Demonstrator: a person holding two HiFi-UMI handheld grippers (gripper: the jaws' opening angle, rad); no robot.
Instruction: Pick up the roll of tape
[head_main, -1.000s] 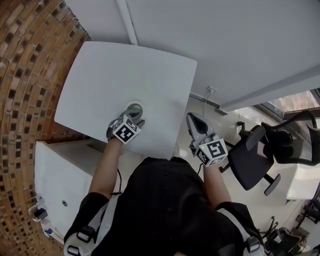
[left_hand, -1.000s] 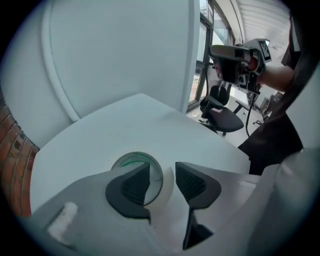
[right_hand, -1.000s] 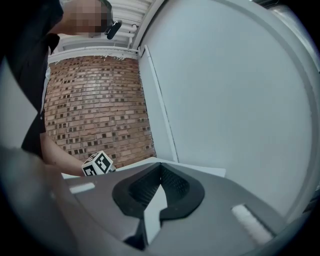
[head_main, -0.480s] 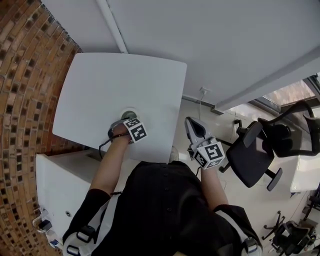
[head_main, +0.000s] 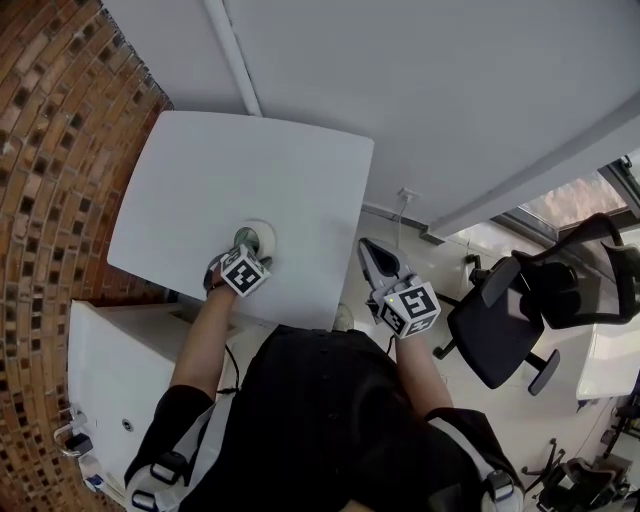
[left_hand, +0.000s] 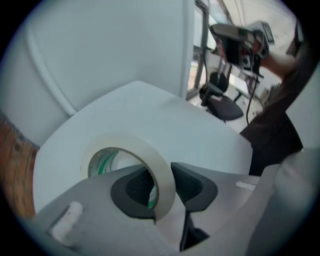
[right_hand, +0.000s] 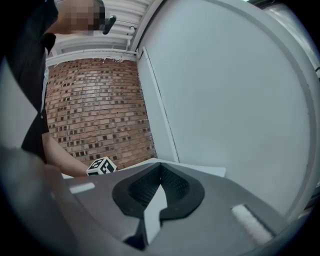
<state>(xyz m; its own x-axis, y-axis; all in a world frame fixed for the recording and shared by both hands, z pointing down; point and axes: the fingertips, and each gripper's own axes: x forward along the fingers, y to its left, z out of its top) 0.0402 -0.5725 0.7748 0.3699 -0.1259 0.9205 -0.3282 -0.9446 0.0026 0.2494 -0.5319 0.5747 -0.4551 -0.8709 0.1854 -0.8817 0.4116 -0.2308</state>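
Left gripper (left_hand: 161, 175) jaws closing astride tape (left_hand: 125, 142) wall; right gripper (right_hand: 160, 169) jaws shut.

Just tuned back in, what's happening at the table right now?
The person's left gripper straddles the wall of the roll of tape lying flat on the white table, one jaw inside its hole, one outside. Its jaws have just been closing but don't look clamped yet. The right gripper is shut and empty, off the table's edge.

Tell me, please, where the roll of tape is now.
In the head view the roll of tape lies near the white table's front edge, its wall between the left gripper's fingers, which have just been closing.
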